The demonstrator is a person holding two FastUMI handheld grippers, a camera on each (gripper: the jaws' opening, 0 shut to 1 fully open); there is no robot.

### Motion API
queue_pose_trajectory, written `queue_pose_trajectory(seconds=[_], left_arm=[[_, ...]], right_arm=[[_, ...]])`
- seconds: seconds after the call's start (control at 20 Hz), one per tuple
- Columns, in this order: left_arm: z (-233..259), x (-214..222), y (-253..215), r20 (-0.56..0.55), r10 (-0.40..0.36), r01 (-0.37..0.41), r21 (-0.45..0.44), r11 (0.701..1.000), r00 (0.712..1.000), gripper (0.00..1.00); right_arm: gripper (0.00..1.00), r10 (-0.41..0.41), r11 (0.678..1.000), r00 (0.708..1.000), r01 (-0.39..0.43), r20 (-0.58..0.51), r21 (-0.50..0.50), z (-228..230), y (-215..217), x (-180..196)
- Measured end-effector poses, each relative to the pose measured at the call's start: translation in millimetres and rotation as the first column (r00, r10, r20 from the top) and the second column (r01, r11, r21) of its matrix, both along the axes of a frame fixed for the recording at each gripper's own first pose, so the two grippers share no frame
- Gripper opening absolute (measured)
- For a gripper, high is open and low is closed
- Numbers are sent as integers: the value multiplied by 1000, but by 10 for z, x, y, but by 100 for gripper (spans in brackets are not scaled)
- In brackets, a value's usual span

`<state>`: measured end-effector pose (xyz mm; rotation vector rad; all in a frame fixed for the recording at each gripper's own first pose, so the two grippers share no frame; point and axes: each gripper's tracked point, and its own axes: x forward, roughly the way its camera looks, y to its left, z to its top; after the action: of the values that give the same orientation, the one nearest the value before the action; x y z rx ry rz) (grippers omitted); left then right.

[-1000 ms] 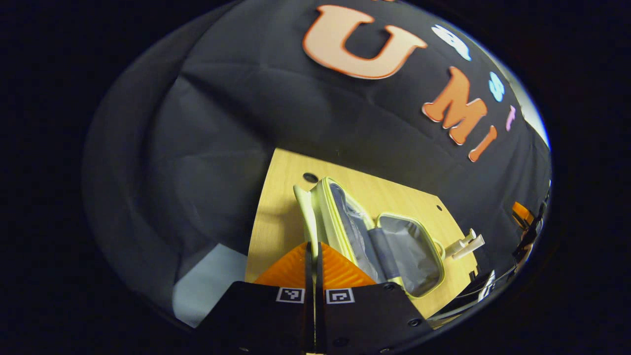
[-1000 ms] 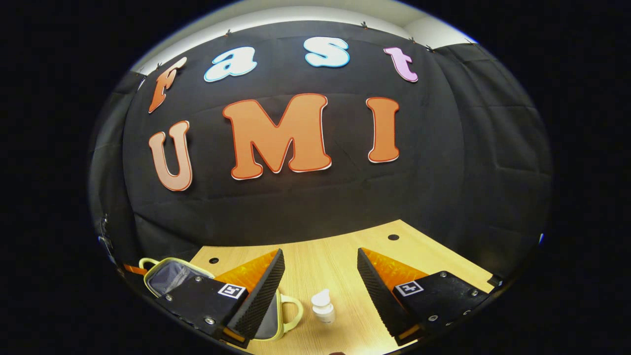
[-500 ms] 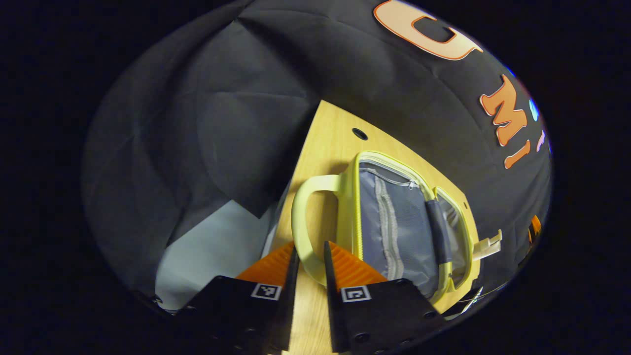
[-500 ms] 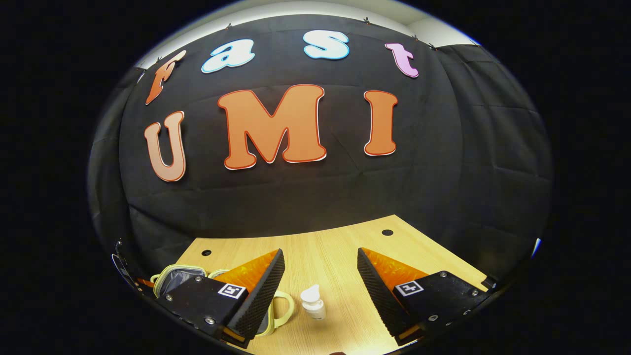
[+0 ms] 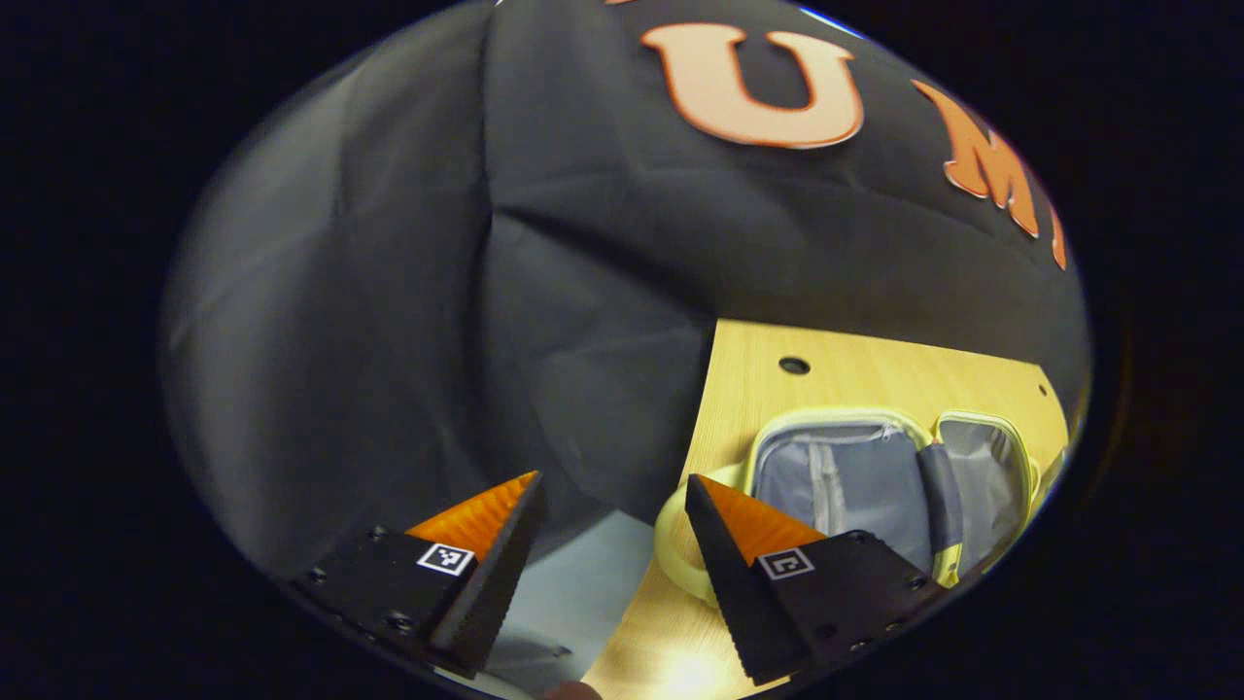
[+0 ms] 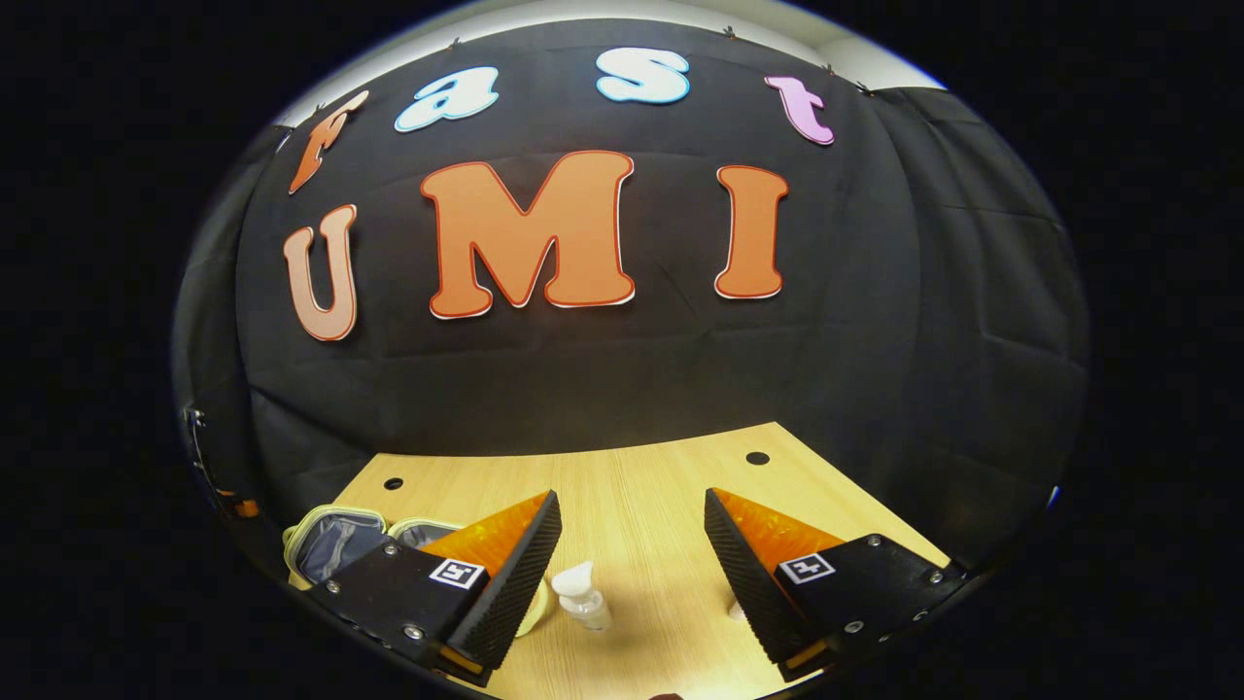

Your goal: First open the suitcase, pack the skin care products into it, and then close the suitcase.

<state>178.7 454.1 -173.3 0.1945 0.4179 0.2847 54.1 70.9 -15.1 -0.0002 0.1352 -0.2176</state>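
The pale yellow suitcase (image 5: 880, 481) lies open on the wooden table (image 5: 875, 374), both grey-lined halves flat, its handle (image 5: 675, 549) toward me. My left gripper (image 5: 614, 491) is open over the table's left edge, its right finger just above the handle, nothing between its fingers. In the right gripper view the suitcase (image 6: 335, 540) sits at lower left, partly hidden behind my left finger. A small white pump bottle (image 6: 581, 595) stands on the table between the fingers of my open right gripper (image 6: 632, 506). A second small white item (image 6: 737, 611) peeks out beside the right finger.
The wooden table (image 6: 641, 486) has small round holes (image 6: 756, 457) near its back corners. Black cloth walls close the back and sides. Pale floor (image 5: 583, 593) shows beyond the table's left edge in the left gripper view.
My left gripper opened, let go of the suitcase handle and drew back to the left. The lid half now lies flat. The right gripper shifted slightly right, so the bottle sits further left between its fingers.
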Motion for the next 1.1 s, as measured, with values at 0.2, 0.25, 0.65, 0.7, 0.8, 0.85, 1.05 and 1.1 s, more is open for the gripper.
queue_pose_trajectory(seconds=[0.2, 0.25, 0.65, 0.7, 0.8, 0.85, 1.05, 1.1], left_arm=[[872, -91, -945, 155, -81, 63, 120, 991, 985, 98], [1063, -138, -1191, 192, -104, 82, 121, 989, 976, 98], [1577, -345, -3432, 367, -321, 305, 104, 947, 873, 98], [1521, -365, -3714, 364, -351, 343, 88, 935, 863, 98], [1360, -342, -4172, 357, -391, 389, 80, 918, 848, 98], [1249, -320, -4333, 349, -406, 408, 71, 910, 845, 98], [776, -441, -4993, 334, -445, 460, 39, 887, 831, 98], [669, -465, -5130, 327, -456, 469, 41, 882, 828, 100]], right_arm=[[94, 40, 999, 999, -40, 13, -23, 76, -157, 57], [94, 48, 998, 999, -48, 15, -36, 91, -204, 71], [94, 79, 992, 995, -73, 60, -103, 130, -759, 56], [94, 80, 991, 995, -73, 57, -109, 95, -830, 48], [94, 83, 990, 995, -77, 47, -121, 15, -984, 19], [94, 87, 989, 995, -80, 46, -127, -21, -1058, -1], [94, 80, 985, 996, -75, 26, -158, -195, -1304, -48], [94, 83, 985, 996, -79, 20, -154, -243, -1344, -54]])
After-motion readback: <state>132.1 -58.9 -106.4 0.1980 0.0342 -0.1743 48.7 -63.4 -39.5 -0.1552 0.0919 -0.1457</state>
